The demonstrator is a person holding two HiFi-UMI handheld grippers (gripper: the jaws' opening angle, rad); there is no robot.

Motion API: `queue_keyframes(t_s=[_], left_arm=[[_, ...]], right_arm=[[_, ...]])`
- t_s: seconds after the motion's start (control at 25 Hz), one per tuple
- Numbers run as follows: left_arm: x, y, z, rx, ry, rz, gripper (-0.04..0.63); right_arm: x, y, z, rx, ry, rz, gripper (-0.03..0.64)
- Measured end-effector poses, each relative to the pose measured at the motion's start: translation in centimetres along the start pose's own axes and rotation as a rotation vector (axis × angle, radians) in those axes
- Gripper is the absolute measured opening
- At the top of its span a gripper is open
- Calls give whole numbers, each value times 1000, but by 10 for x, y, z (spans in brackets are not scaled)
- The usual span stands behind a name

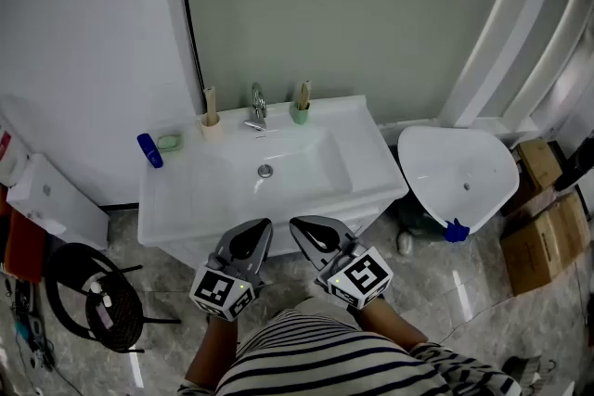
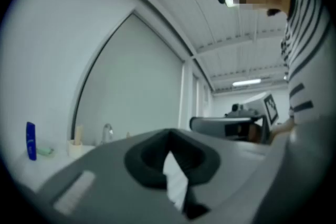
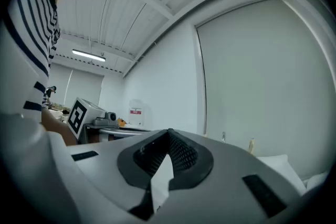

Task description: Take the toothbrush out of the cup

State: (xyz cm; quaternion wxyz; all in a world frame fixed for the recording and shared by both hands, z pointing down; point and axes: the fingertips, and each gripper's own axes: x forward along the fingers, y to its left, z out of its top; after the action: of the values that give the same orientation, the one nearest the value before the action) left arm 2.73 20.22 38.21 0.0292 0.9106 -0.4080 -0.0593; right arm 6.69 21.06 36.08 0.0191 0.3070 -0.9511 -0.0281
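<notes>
A white sink stands by the wall. A tap is in the middle of its back edge. Just right of the tap is a green cup with a toothbrush in it. The toothbrush stands up tall. Its long side goes up and down, and its top tips a little to the right. Left of the tap is a tan cup with another brush standing straight up. A blue bottle and a green soap dish sit further left on the sink.

The left gripper and the right gripper are side by side at the front edge of the sink, well away from both cups. They point toward the wall. The jaws of each one are pressed together, with nothing between them.
</notes>
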Motion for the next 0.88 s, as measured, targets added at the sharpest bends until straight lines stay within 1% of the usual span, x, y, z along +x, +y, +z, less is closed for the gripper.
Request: queue_keyframes(t_s=[0.52,0.76,0.88], left_arm=[[1,3,-2,-9,13,5,6],[2,4,-6,-13,22,5,6],[2,4,-7,-15,24,7,6]], right_arm=[[7,1,-2,4,10,11,6],[6,1,-3,47,-16,22,6],[7,1,-6,58,-11,25,6]])
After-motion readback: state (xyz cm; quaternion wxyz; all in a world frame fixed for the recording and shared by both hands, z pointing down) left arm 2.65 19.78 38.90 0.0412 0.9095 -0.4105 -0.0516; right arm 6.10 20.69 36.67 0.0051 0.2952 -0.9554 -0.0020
